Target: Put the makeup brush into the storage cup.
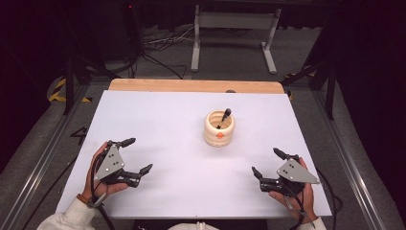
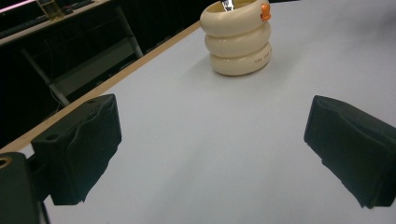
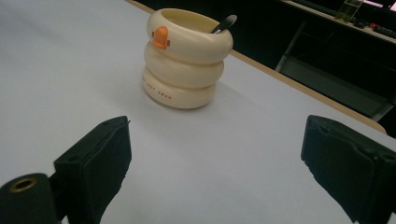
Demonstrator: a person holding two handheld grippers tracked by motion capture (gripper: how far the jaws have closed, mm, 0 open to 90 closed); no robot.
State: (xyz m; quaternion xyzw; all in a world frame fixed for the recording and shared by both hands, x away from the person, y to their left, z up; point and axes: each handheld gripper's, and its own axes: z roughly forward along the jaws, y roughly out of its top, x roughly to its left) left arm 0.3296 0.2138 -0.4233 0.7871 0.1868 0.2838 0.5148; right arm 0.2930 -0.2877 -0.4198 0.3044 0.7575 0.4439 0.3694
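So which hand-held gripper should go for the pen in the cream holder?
Probably the right hand-held gripper: the pen leans up and to the right out of the holder, towards its side. Both grippers sit open and about equally far away.

Pen [image 1: 224, 118] lower part hidden inside holder [image 1: 219, 128].

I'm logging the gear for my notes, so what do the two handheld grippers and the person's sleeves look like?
Both the left gripper and the right gripper are black, each with two blocky padded jaws, a grey three-cornered plate on top and a dark trailing cable. The sleeves are pale, whitish.
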